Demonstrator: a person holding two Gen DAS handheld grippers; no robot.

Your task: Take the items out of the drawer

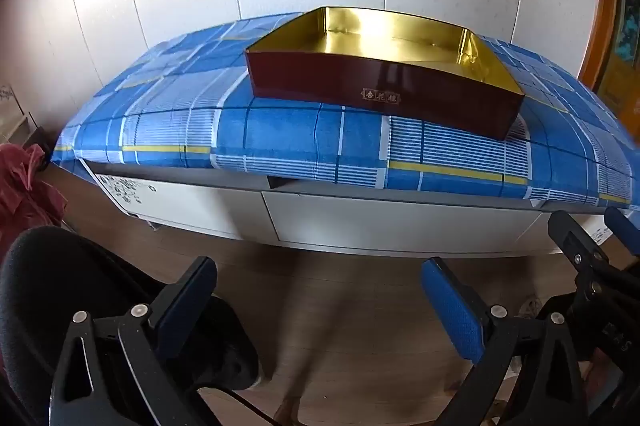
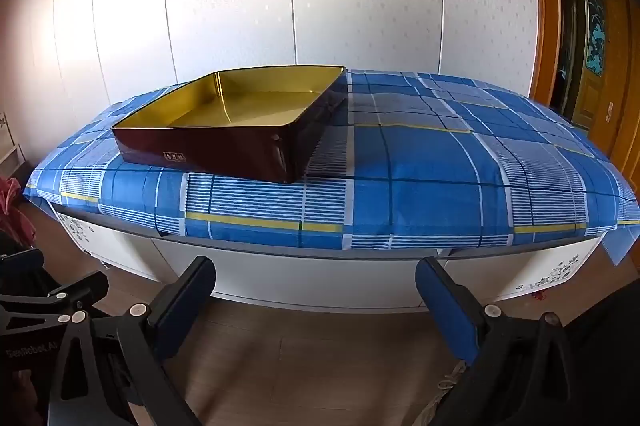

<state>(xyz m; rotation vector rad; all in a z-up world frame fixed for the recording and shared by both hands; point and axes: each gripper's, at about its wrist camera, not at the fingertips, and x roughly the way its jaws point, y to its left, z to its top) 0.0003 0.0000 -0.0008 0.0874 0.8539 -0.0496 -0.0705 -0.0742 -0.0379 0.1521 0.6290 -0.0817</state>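
Observation:
A low white cabinet stands against the wall, with shut drawer fronts [image 1: 392,222] [image 2: 320,278] under a blue plaid cloth [image 1: 280,134] [image 2: 420,162]. On the cloth sits a dark red tin box [image 1: 380,86] [image 2: 224,142] with a bare gold inside. My left gripper [image 1: 320,290] hangs open above the wooden floor, short of the cabinet, nothing between its blue-padded fingers. My right gripper [image 2: 316,290] is open too, level with the middle drawer front and apart from it. The right gripper's fingers [image 1: 576,238] show at the right edge of the left wrist view.
Red cloth [image 1: 20,186] lies bunched on the floor left of the cabinet. A black rounded cushion [image 1: 60,278] sits low at the left. An orange wooden door frame [image 2: 548,6] stands at the right. Wooden floor [image 2: 320,354] runs in front of the cabinet.

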